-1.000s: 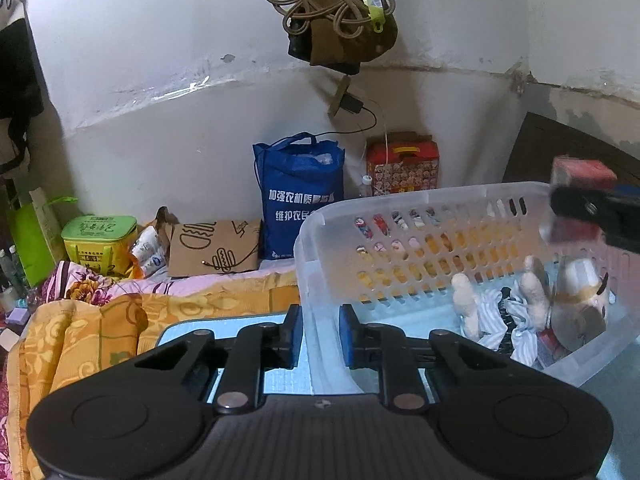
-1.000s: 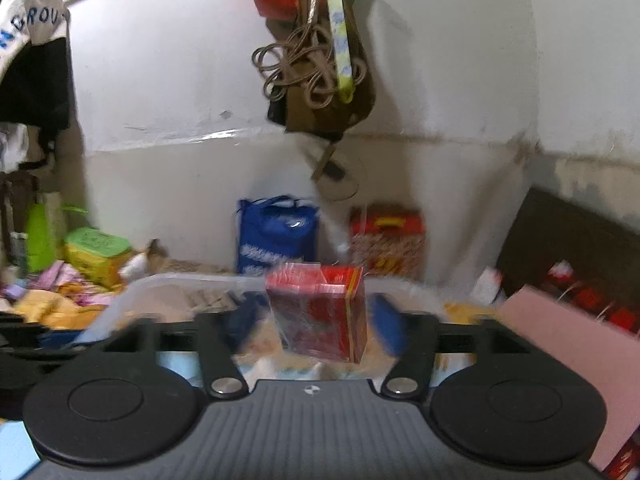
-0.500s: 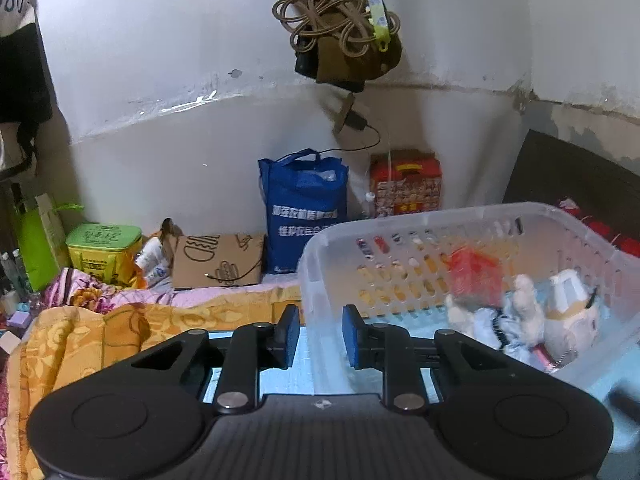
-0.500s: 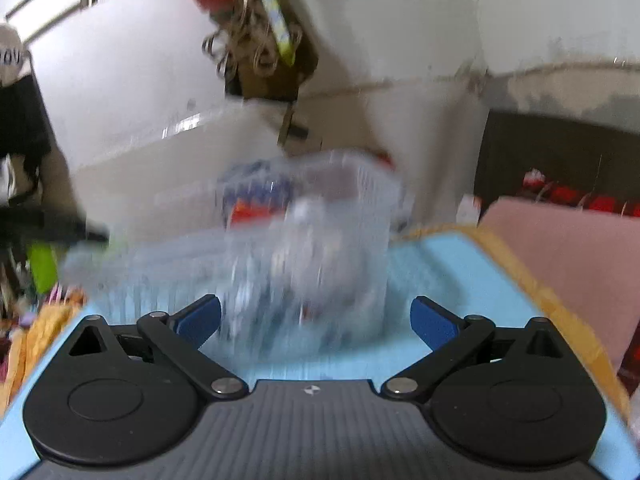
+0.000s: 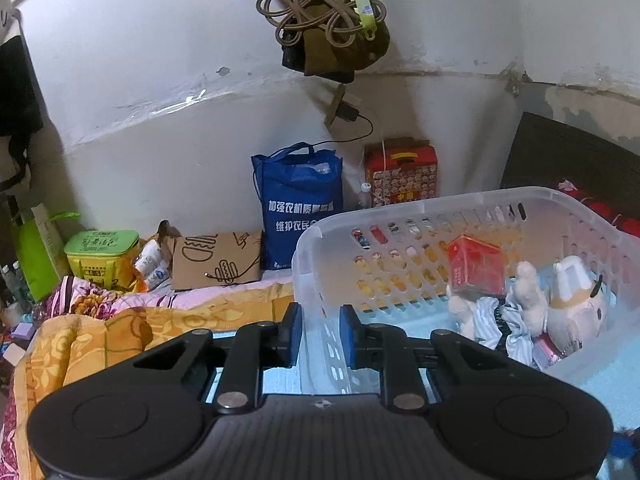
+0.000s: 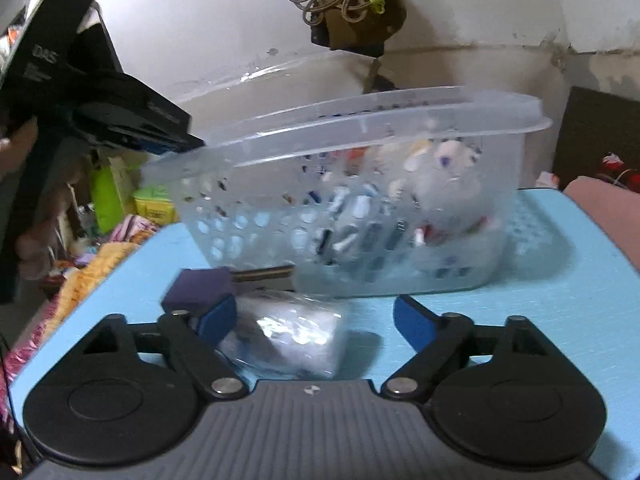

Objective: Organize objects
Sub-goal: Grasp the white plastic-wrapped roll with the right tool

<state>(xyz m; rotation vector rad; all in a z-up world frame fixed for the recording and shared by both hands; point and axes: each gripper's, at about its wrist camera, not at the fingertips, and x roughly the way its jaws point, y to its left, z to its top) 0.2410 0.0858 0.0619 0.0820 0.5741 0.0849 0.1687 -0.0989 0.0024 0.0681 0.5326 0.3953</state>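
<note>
L gripper (image 5: pixel 319 334) pinches near-left wall of clear perforated plastic basket (image 5: pixel 472 204). Red box (image 5: pixel 474 266) lies inside w/ plush toys (image 5: pixel 568 304). R gripper (image 6: pixel 314 320), jaws closing, straddles shiny wrapped packet (image 6: pixel 292 334), not yet gripped, on blue table (image 6: pixel 560 280).

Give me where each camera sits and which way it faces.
Left wrist: on the left gripper, facing the wall; its fingers clamp the basket rim.
Right wrist: on the right gripper, low over the blue table, facing the basket's side; fingers have just been closing around a clear packet; the left gripper shows too.
Shared: basket, hanging rope.
</note>
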